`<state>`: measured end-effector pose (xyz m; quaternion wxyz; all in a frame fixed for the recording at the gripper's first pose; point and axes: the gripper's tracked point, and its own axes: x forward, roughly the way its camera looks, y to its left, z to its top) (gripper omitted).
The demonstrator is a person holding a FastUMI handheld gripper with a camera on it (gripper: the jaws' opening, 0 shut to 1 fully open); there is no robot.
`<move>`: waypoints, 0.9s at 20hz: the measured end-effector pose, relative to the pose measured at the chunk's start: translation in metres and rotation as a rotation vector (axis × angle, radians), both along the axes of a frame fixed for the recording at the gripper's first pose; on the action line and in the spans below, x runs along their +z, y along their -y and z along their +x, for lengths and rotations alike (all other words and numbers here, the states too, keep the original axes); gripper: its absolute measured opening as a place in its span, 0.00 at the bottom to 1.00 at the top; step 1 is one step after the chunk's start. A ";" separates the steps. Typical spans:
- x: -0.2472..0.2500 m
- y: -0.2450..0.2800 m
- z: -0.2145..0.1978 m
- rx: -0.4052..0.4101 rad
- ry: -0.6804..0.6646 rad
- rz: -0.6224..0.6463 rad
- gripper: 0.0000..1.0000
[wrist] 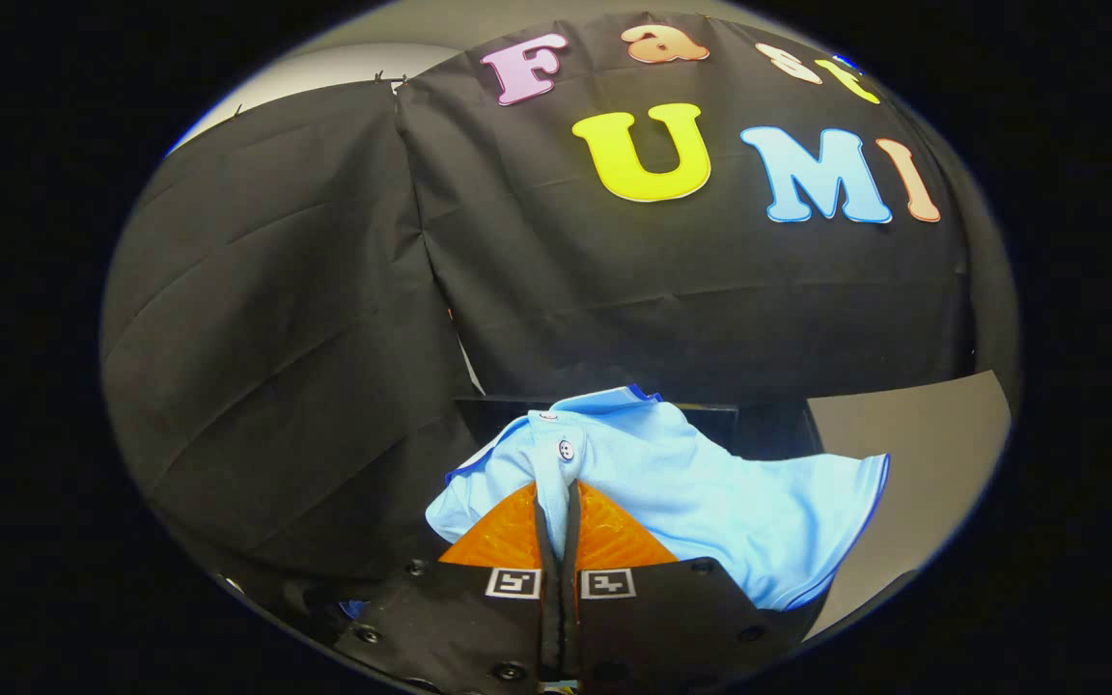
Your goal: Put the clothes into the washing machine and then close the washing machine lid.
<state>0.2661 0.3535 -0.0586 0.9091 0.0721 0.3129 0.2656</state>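
While the tool [557, 502] pinches it, shirt [710, 483] drapes ahead.

a grey surface [913, 454] lies beyond the light blue shirt [710, 492].

A recording booth, not a real home

Black cloth [305, 319] hangs as walls on two sides, with creases and a seam at the corner, and a pale room wall [373, 63] shows above it. A plain grey worktop [913, 434] stands below. The claw [557, 512] is clamped on a blue shirt [710, 492], the one household thing here.
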 end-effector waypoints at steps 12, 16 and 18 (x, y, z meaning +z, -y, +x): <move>-0.082 -0.056 -0.005 0.024 -0.106 -0.047 0.01; -0.118 -0.063 0.001 0.011 -0.134 -0.082 0.01; -0.134 -0.067 0.004 0.000 -0.137 -0.097 0.01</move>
